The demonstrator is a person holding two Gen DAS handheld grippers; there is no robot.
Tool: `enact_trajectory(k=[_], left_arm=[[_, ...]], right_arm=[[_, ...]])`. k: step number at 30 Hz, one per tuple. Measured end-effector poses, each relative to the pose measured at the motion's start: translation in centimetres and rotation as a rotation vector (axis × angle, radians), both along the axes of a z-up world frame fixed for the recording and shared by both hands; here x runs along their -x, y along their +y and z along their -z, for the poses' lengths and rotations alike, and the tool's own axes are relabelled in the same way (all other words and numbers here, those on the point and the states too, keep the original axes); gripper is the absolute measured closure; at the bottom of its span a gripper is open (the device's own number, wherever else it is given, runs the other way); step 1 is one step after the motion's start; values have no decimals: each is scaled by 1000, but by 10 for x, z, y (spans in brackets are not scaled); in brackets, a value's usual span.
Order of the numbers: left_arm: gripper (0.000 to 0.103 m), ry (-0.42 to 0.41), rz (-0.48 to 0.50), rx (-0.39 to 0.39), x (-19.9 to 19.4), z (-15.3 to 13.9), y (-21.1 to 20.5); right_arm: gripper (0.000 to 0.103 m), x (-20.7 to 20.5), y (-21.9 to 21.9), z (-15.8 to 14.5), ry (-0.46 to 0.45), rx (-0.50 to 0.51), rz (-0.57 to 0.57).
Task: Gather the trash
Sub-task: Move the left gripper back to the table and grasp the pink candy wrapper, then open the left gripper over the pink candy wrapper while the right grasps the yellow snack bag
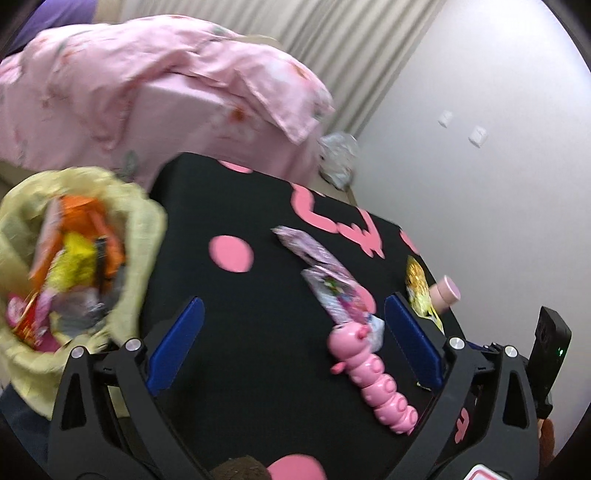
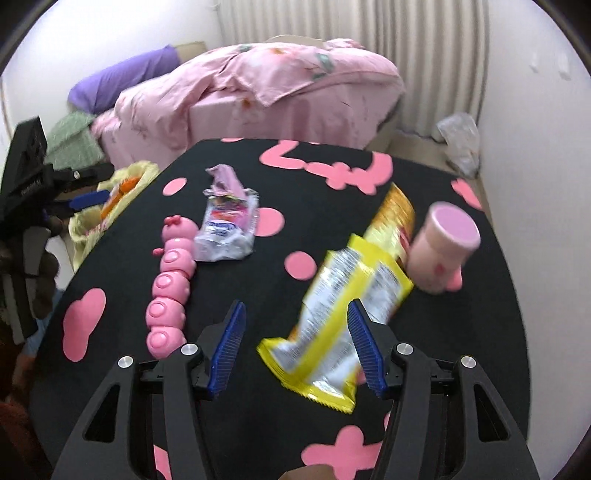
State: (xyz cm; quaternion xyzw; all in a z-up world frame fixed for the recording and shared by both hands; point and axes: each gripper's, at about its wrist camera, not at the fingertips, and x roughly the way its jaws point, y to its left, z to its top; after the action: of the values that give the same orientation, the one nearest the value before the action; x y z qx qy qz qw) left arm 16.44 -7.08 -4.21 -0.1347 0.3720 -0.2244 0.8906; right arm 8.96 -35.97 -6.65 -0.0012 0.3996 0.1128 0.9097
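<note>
Both tongs gaping empty | I'm lining right gripper [image 2: 295, 347] over yellow wrapper [image 2: 343, 295], lengthwise up-right, nearer than left gripper [image 1: 291, 343].

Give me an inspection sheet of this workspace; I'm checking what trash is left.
Surface: black cloth with pink shapes.
Job's things: yellow snack wrapper and clear-and-pink wrapper lie on it; yellow trash bag, holding wrappers, sits off its edge.
Clutter: pink caterpillar toy, pink cup.
Grippers: left gripper open, empty; right gripper open, yellow wrapper between its jaws.
Cables: nothing seen.
Surroundings: bed with pink bedding, curtain.
</note>
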Motion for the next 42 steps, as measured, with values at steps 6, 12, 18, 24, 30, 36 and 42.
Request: enact_trajectory(k=[6,12,18,24,30,36,42], left_arm=[[9,46,53,-123,-35,2,-51],[23,100,25,-209,-86,20,-83],[30,143,-31,-295,-115,40,-100],[54,124,-38,-347,-113,41,-105],[82,82,7,-199,-91,18,-81],[82,-6,78,-180,-37,-10,-58],[81,95,119,-179,2,10,-36]], right_arm=[[49,14,-24,5,-53,-45,82],[49,21,-46,10,-76,-52,140],[49,23,-65,19,-80,-85,183],[49,17,-67,33,-31,-96,187],[49,17,-68,31,-18,-115,206],[49,15,-52,21,-31,-78,157],[49,4,-41,14,-32,-97,152]])
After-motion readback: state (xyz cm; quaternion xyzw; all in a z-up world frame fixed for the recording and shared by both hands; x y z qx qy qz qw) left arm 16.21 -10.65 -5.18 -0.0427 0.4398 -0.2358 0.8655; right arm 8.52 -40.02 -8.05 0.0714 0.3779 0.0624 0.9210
